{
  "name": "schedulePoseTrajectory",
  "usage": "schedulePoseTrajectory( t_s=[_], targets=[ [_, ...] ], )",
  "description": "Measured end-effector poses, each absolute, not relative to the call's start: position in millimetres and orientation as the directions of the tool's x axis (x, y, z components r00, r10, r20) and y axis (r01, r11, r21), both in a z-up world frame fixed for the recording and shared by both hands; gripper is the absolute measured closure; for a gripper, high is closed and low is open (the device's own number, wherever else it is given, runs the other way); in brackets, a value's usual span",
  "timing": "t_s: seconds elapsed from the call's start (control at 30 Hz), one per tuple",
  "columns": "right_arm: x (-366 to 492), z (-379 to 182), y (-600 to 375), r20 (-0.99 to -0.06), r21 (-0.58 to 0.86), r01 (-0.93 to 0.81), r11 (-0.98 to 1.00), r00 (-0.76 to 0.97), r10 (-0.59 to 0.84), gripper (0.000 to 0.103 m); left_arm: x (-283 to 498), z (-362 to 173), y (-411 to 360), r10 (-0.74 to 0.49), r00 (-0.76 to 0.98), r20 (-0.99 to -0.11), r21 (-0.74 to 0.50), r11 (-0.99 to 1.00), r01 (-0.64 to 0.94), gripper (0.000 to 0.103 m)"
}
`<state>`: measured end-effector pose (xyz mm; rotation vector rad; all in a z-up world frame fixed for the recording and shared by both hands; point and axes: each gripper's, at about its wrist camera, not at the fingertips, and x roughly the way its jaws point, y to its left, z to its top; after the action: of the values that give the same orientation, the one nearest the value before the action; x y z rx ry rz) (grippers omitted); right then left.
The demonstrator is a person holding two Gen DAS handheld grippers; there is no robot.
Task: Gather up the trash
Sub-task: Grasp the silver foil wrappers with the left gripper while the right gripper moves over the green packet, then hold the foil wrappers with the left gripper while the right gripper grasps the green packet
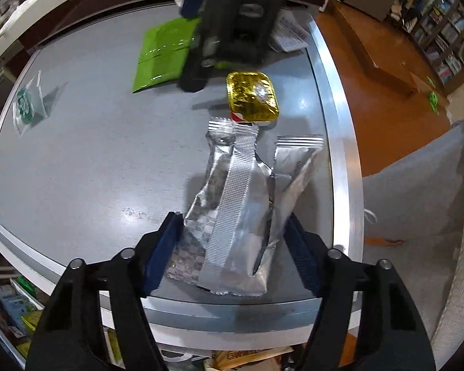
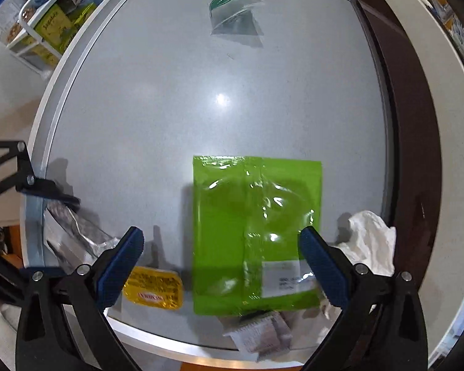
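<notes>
Two tongs over one grey desk (image 2: 170, 108) with a silver rim.

Left tongs (image 1: 233, 247): spread wide, blue pads either side of the near end of a silver foil wrapper (image 1: 232, 204); pads close to its edges, contact impossible to judge, nothing pinched. Two silver foil wrappers in all, lying side by side near the desk's right edge in the left view, the second silver wrapper (image 1: 294, 170) just beside the first and overlapping it. Beyond them, one gold-lidded small tub (image 1: 252, 95), touching or nearly touching the far end of the first wrapper.

Right tongs (image 2: 221, 249): spread wide, hanging above the near part of one green pouch (image 2: 256, 232), flat on the desk, white label at its near corner; nothing gripped. Seen blurred from the left view, just past the tub.

One crumpled white tissue (image 2: 368, 241) just right of the pouch in the right view. One small printed sachet (image 2: 259, 337) at the near rim, partly under the pouch's edge. One clear bag with green print (image 2: 232, 6) well apart from the rest, at the far side of the desk.

Count of trash pieces on the desk: seven.
</notes>
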<state>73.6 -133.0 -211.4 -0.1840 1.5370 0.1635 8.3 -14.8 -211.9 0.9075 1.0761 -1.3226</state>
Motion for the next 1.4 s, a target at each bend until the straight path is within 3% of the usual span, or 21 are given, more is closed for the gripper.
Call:
schedulePoseTrajectory(
  t_s=[0.23, 0.6, 0.73, 0.77, 0.93, 1.27, 1.4],
  targets=[
    [68, -216, -150, -1.0, -0.001, -0.179, 0.984, 0.001, 0.0, 0.004, 22, -209, -7, -0.319, -0.076, -0.945, -0.122, 0.127, 0.984, 0.043],
    [97, -229, -126, -0.997, 0.077, -0.17, 0.982, -0.003, 0.077, 0.005, 39, -209, 1, -0.348, -0.07, -0.935, -0.153, 0.217, 0.964, 0.044],
    [110, -223, -130, -0.992, 0.127, -0.161, 0.979, -0.001, 0.129, 0.023, 44, -208, 5, -0.348, -0.057, -0.936, -0.149, 0.245, 0.958, 0.044],
    [111, -219, -133, -0.991, 0.134, -0.157, 0.978, 0.006, 0.137, 0.023, 45, -208, 6, -0.349, -0.056, -0.936, -0.151, 0.25, 0.956, 0.044],
    [102, -198, -170, -0.94, 0.342, 0.01, 0.94, 0.005, 0.342, 0.008, 44, -208, 17, -0.356, -0.052, -0.933, -0.153, 0.261, 0.953, 0.044],
    [86, -219, -180, -0.967, 0.249, 0.028, 0.968, -0.048, 0.25, 0.007, 51, -201, 16, -0.368, -0.057, -0.928, -0.161, 0.26, 0.952, 0.044],
    [93, -233, -155, -0.989, 0.13, -0.061, 0.99, -0.082, 0.125, 0.006, 50, -201, 17, -0.372, -0.055, -0.927, -0.163, 0.266, 0.95, 0.044]
  ],
)
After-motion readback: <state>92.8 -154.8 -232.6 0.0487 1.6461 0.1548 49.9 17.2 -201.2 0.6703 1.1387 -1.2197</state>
